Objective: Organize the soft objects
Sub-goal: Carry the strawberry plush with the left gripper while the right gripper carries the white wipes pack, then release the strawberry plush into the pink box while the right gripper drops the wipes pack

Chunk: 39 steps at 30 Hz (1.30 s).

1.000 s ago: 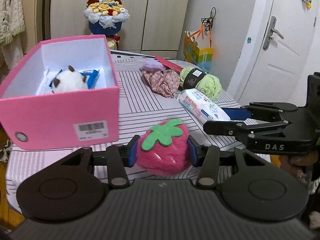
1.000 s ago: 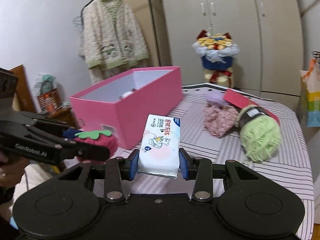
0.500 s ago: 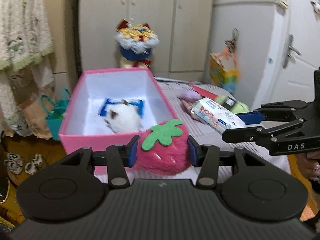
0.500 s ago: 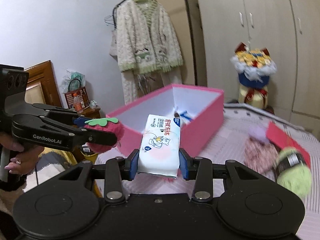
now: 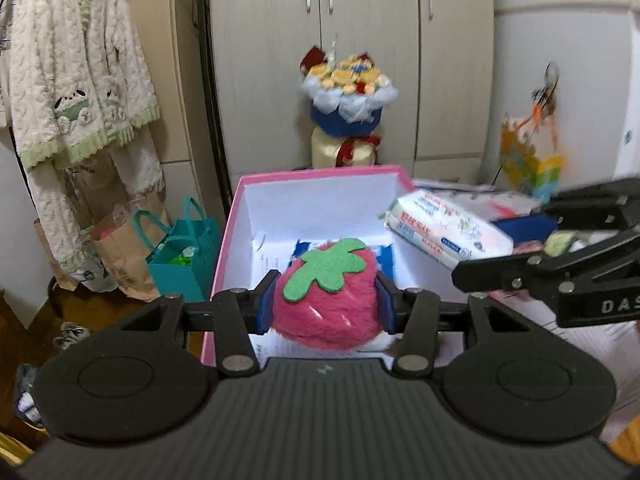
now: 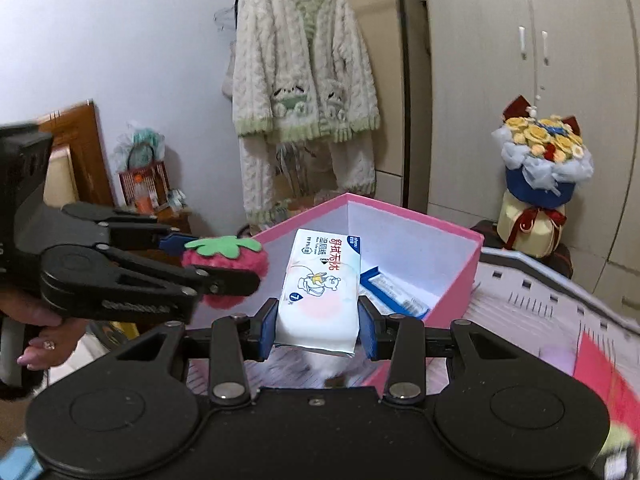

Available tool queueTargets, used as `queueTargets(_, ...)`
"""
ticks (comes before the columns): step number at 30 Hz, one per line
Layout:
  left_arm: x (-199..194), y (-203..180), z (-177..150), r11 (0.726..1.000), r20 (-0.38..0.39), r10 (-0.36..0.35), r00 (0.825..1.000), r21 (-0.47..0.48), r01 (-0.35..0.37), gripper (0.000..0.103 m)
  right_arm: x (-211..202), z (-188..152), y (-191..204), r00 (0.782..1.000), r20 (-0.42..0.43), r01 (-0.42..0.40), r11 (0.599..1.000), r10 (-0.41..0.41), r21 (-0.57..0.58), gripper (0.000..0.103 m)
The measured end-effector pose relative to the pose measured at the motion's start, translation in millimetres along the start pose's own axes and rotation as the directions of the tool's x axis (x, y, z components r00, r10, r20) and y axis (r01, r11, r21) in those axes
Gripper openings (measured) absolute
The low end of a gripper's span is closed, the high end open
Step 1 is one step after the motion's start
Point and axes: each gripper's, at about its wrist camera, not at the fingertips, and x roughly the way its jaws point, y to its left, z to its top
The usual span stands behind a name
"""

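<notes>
Left wrist view: left hand-held gripper [image 5: 325,305] clamped on a fuzzy pink strawberry plush [image 5: 326,298] with a green felt leaf on top, blue pads pressed into both sides. Held over the near end of an open pink box [image 5: 230,224] with a white interior; blue-and-white packaging [image 5: 386,258] lying on the box floor behind the plush. At right, right hand-held gripper [image 5: 500,248] reaching in, closed on a white pack of wet wipes [image 5: 446,226] tilted above the box's right wall. Behind the box, a bouquet in blue wrapping [image 5: 347,98]; at left, a cream cardigan with green trim [image 5: 76,68] on a hanger and teal bags [image 5: 180,256] on the floor. Right wrist view: right hand-held gripper [image 6: 318,322] squeezing the wet wipes [image 6: 320,292] by the near end, printed face up, pack pointing into the pink box [image 6: 456,276]. Blue-and-white packaging [image 6: 394,290] visible inside, just beside the pack's far right. At left, left hand-held gripper [image 6: 224,270] gripping the strawberry plush [image 6: 226,266] just beside the box's left wall, a hand [image 6: 38,340] on its grip. Striped surface [image 6: 532,312] to the right of the box, bouquet [image 6: 540,160] beyond it, cardigan [image 6: 306,80] hanging on the wall behind.
</notes>
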Motion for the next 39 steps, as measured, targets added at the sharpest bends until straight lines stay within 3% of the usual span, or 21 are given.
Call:
queueTargets(4,35,8,9,0.999,-0.113,0.001,0.994,0.033,0.003,0.048,31,19,-4,0.999,-0.037,0.035,0.995,-0.039,-0.098,0.046)
queueTargets(7,53,9,11,0.997,-0.178,-0.021,0.984,0.073,0.034,0.048,58,27,-9,0.993,-0.111,0.021,0.988,-0.038,-0.151,0.046)
queueTargets(12,65,11,12,0.992,-0.194,-0.028,0.981,0.113,0.051,0.048,88,31,-18,0.985,-0.168,0.011,0.984,-0.042,-0.178,0.046)
queueTargets(16,73,16,18,0.993,-0.225,-0.066,0.972,0.084,0.087,0.048,110,37,-27,0.975,-0.219,0.000,0.982,-0.041,-0.187,0.045)
queueTargets(21,87,20,22,0.994,-0.252,-0.063,0.966,0.070,0.084,0.051,131,35,-31,0.961,-0.272,-0.002,0.977,-0.058,-0.215,0.045)
queueTargets(25,92,23,22,0.996,-0.255,-0.068,0.965,0.041,0.081,0.053,133,36,-33,0.959,-0.275,0.003,0.976,-0.064,-0.218,0.049)
queueTargets(28,86,23,22,0.995,-0.234,-0.079,0.969,0.036,0.090,0.066,127,34,-32,0.959,-0.273,0.019,0.975,-0.082,-0.223,0.053)
queueTargets(39,30,23,20,0.992,-0.218,-0.125,0.968,-0.009,0.127,0.067,48,31,-24,0.981,-0.185,0.029,0.991,-0.053,-0.129,0.053)
